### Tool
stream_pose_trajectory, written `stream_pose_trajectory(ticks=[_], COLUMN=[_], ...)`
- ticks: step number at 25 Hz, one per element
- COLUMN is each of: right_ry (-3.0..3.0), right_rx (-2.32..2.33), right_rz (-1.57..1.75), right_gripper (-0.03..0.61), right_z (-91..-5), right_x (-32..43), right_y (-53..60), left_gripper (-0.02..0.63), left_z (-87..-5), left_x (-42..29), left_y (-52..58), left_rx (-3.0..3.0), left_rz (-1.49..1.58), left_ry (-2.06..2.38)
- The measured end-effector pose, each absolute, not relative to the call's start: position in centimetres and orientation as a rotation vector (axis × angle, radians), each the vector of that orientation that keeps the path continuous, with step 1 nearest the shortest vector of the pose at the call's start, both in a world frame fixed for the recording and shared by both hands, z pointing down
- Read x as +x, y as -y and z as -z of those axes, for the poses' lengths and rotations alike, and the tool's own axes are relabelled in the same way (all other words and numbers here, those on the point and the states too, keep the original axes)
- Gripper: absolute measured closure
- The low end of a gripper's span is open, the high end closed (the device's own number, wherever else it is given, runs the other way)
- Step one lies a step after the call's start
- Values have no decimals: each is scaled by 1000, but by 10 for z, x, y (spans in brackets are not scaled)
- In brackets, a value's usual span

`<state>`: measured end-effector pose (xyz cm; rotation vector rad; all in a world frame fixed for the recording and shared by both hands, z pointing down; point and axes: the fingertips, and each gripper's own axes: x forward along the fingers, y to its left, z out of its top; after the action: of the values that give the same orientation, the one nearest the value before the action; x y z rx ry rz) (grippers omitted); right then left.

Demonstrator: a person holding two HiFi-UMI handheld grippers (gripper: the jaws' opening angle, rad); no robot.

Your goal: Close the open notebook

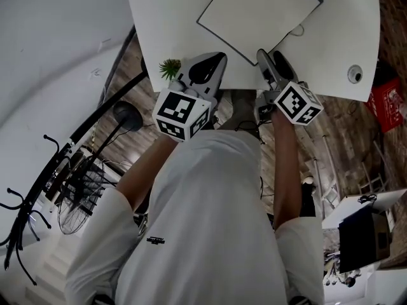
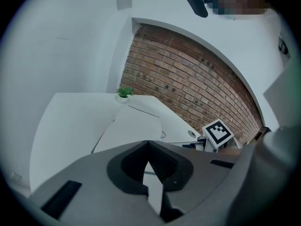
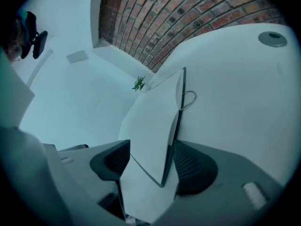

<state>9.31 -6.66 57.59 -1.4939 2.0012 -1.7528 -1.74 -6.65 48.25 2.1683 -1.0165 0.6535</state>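
Right claw (image 3: pixel 150 149) hangs released, jaws wide and gripping nothing, left claw (image 2: pixel 148 147) clenched empty beside it; notebook (image 1: pixel 257 14) lies flat on white table (image 1: pixel 343 37) ahead of both, apparently already shut, so next: back off, confirm cover down.

White rectangular notebook with thin dark edging (image 1: pixel 257 11), lying flat and askew; near corner just ahead of right claw (image 3: pixel 150 160), framed between its spread jaws.

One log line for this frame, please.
notebook: flat on table | left gripper: shut, empty | right gripper: open, empty, by notebook's near edge
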Motion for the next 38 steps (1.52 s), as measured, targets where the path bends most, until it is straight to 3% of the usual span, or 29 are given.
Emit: stream_pose_trajectory(ticks=[15, 21, 25, 30, 38], right_ry=[-1858, -1809, -1721, -1659, -1619], right_rx=[-1444, -1398, -1475, -1554, -1534], right_rz=[1887, 1972, 2029, 2055, 2028], right_gripper=[294, 363, 466, 542, 565], right_z=[-588, -594, -605, -613, -609], right_x=[82, 72, 78, 84, 86], right_y=[70, 67, 65, 61, 61], left_gripper=[609, 609, 609, 609, 609], left_z=[-484, -483, -481, -483, -483], left_x=[-20, -21, -25, -31, -30], left_y=[68, 67, 65, 64, 63], left_rx=[2153, 2156, 2156, 2148, 2148], left_rz=[-654, -656, -656, -657, -655], left_ry=[1010, 1013, 1019, 1029, 1028])
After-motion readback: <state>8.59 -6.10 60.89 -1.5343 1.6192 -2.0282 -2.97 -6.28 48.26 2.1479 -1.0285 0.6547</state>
